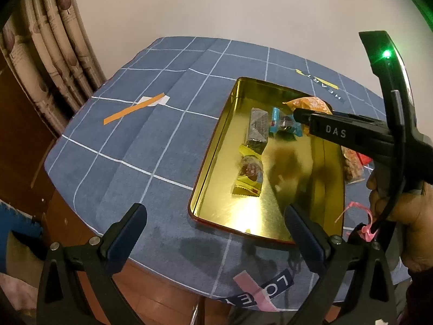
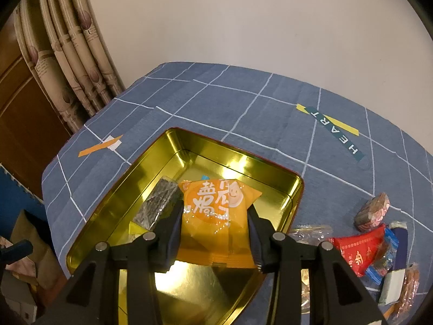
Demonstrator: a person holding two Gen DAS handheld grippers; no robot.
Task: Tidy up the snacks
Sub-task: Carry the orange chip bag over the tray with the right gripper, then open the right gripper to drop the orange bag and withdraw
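A gold tin tray (image 1: 211, 146) lies open on the blue checked tablecloth. In it are a dark flat packet (image 1: 257, 127), a blue-wrapped candy (image 1: 278, 123) and a yellow-wrapped sweet (image 1: 249, 173). My right gripper (image 2: 215, 211) is shut on an orange snack packet (image 2: 216, 205), held just above the tin (image 2: 238, 162) beside the dark packet (image 2: 162, 205). The left wrist view shows that right gripper (image 1: 311, 119) with the orange packet (image 1: 308, 103) over the tin's far end. My left gripper (image 1: 215, 216) stands open with nothing between its fingers, near the tin's near left corner.
Several loose snacks lie on the cloth right of the tin: a red packet (image 2: 360, 249), a brown round one (image 2: 372, 211) and a white and blue pack (image 2: 395, 270). A curtain (image 2: 67, 54) hangs at the far left, behind the table's edge. A hand (image 1: 400, 205) grips the right tool.
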